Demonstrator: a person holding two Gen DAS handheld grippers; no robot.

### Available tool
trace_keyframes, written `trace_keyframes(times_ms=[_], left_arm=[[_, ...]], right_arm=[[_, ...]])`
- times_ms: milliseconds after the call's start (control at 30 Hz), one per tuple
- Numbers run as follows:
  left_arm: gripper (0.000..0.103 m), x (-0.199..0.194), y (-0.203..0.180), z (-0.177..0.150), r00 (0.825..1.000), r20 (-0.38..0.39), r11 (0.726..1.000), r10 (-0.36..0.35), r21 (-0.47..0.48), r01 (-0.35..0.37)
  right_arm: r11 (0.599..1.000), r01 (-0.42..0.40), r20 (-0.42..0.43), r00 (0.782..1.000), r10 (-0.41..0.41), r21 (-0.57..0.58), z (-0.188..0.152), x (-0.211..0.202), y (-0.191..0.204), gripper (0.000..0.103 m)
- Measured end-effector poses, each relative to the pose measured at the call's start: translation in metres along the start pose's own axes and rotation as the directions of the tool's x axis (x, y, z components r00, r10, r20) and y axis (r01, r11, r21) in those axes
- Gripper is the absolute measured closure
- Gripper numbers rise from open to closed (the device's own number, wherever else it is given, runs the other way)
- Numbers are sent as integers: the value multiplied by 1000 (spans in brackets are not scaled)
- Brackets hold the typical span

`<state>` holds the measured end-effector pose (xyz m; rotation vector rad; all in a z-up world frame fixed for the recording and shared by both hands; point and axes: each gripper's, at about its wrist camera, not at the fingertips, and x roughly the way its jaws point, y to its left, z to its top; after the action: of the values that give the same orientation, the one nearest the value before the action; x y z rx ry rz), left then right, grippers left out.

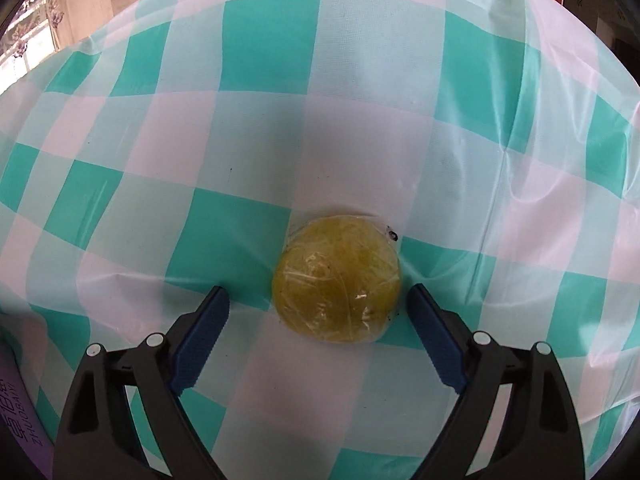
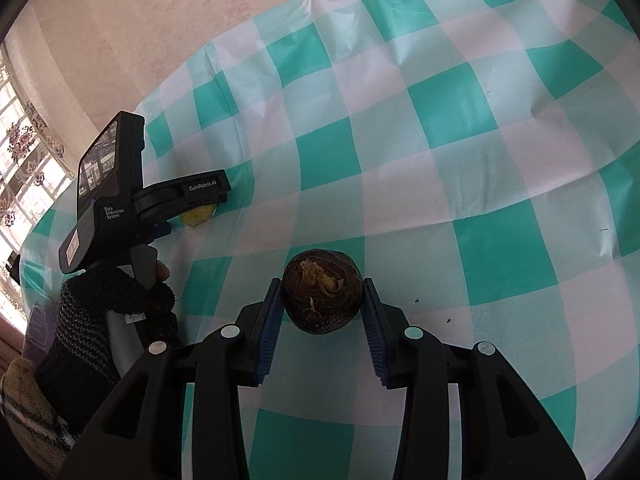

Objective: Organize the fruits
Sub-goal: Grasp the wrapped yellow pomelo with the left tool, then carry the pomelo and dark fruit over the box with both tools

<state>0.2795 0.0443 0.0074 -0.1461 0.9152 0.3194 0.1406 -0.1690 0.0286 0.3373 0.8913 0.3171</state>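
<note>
**Two round fruits, two grippers, and several ways to lose them**

The left gripper stands wide, one finger on each side of the yellow-green fruit, and neither blue pad touches it. This fruit is round and wrapped in thin clear film that shines and wrinkles. I think the film is the main danger: it is smooth, so the pads may slide on it, and the fruit may roll away over the cloth when only one pad arrives first. The fruit also sits closer to the finger on the right of the view, so the closing will probably push it sideways.

The right gripper is narrow around the dark brown fruit. The ribbed pads are at its two sides, but I cannot tell if they really press it. Its skin looks rough and ringed, with a dry, pale stem scar on top. If the hold is only at the fingertips, the fruit may pop forward when it is lifted.

Both fruits lie on the bench, away from its edges; in the right wrist view the wrapped one is nearer the left edge. The checked tablecloth is thin, creased plastic, and a low gripper may catch and drag it.
</note>
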Motion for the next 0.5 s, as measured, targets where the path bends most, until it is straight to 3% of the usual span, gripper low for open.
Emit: trace_keyframes(times_ms=[100, 200, 233, 333, 500], left_arm=[[13, 1, 5, 4, 1000, 6, 1000, -21, -20, 21], [39, -1, 8, 5, 995, 28, 996, -93, -9, 93], [42, -2, 7, 5, 996, 31, 996, -84, 6, 84], [43, -10, 8, -5, 996, 33, 997, -78, 3, 78], [44, -45, 26, -31, 991, 73, 987, -111, -104, 118]], right_arm=[[1000, -2, -4, 1000, 2, -1, 1, 0, 0, 64], [1000, -2, -6, 1000, 2, -2, 2, 1, 0, 64], [1000, 0, -8, 1000, 0, -1, 2, 2, 0, 64], [1000, 2, -16, 1000, -2, -1, 2, 3, -1, 64], [1000, 6, -17, 1000, -6, 2, 2, 6, -2, 64]])
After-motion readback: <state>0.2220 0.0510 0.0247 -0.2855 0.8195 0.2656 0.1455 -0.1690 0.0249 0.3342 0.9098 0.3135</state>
